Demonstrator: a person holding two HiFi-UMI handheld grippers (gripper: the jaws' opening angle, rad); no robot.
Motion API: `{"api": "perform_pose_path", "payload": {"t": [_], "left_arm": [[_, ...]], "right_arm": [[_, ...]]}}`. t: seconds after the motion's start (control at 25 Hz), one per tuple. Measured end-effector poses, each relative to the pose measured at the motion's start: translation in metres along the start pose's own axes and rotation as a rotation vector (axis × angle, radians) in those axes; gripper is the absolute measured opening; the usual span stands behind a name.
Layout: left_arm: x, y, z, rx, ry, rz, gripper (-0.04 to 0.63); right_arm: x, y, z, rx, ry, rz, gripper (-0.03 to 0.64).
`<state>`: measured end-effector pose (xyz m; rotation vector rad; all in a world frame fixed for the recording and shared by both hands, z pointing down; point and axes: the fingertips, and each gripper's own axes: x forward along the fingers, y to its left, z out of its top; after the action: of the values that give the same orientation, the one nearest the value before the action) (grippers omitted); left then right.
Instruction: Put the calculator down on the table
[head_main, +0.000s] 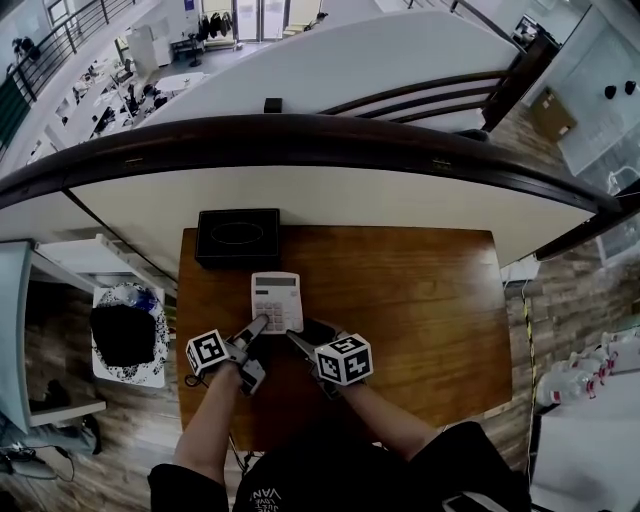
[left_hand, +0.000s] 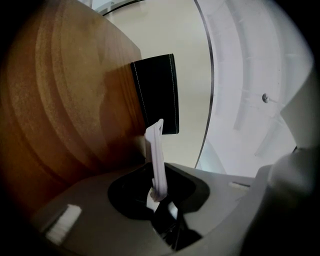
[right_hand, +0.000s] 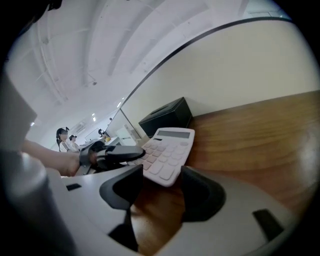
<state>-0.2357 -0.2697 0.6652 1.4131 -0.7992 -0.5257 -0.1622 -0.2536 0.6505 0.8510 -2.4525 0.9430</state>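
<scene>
White flat desk calculator (head_main: 277, 301) lay face up over the left half of the brown wooden bench (head_main: 410, 300), just in front of a black rectangular box (head_main: 237, 237) at the back edge, not touching it. Seen from the right gripper view, its far end was low to the wood and its near end looked slightly raised. Could not tell whether any part of the underside rested on the bench. Left gripper (head_main: 260, 325) had its jaws closed on the calculator's near left edge. In its own view the thin white body stood edge-on, pinched between them. Right gripper (head_main: 298, 341) was at the near right corner. Its jaws stood apart with that corner between them, and no pad was seen pressing on it. Judgement: task nearly done but not finished. The calculator was over a bare spot and close to level, yet not released. Left to do: let it settle flat on the wood, open the left jaws, and draw both grippers clear without dragging it.
</scene>
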Motion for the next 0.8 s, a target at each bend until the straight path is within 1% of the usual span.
{"api": "perform_pose_path", "payload": {"t": [0.16, 0.32, 0.48, 0.56, 0.64, 0.8], "left_arm": [[-0.001, 0.003, 0.000, 0.003, -0.003, 0.015, 0.066], [-0.002, 0.006, 0.004, 0.060, -0.018, 0.079, 0.066], [-0.001, 0.009, 0.007, 0.141, -0.014, 0.158, 0.077], [-0.001, 0.008, 0.010, 0.183, -0.019, 0.188, 0.094], [-0.001, 0.007, 0.012, 0.213, -0.015, 0.211, 0.130], [0.001, 0.010, 0.006, 0.279, 0.037, 0.262, 0.166]], "right_arm": [[0.004, 0.004, -0.008, -0.022, 0.046, 0.001, 0.206], [0.007, 0.005, -0.016, -0.046, 0.085, -0.008, 0.206], [0.011, 0.007, -0.019, -0.068, 0.106, -0.010, 0.206], [0.013, 0.009, -0.020, -0.072, 0.112, -0.009, 0.206], [0.016, 0.009, -0.021, -0.078, 0.118, -0.009, 0.206], [0.019, 0.009, -0.023, -0.084, 0.128, -0.009, 0.206]]}}
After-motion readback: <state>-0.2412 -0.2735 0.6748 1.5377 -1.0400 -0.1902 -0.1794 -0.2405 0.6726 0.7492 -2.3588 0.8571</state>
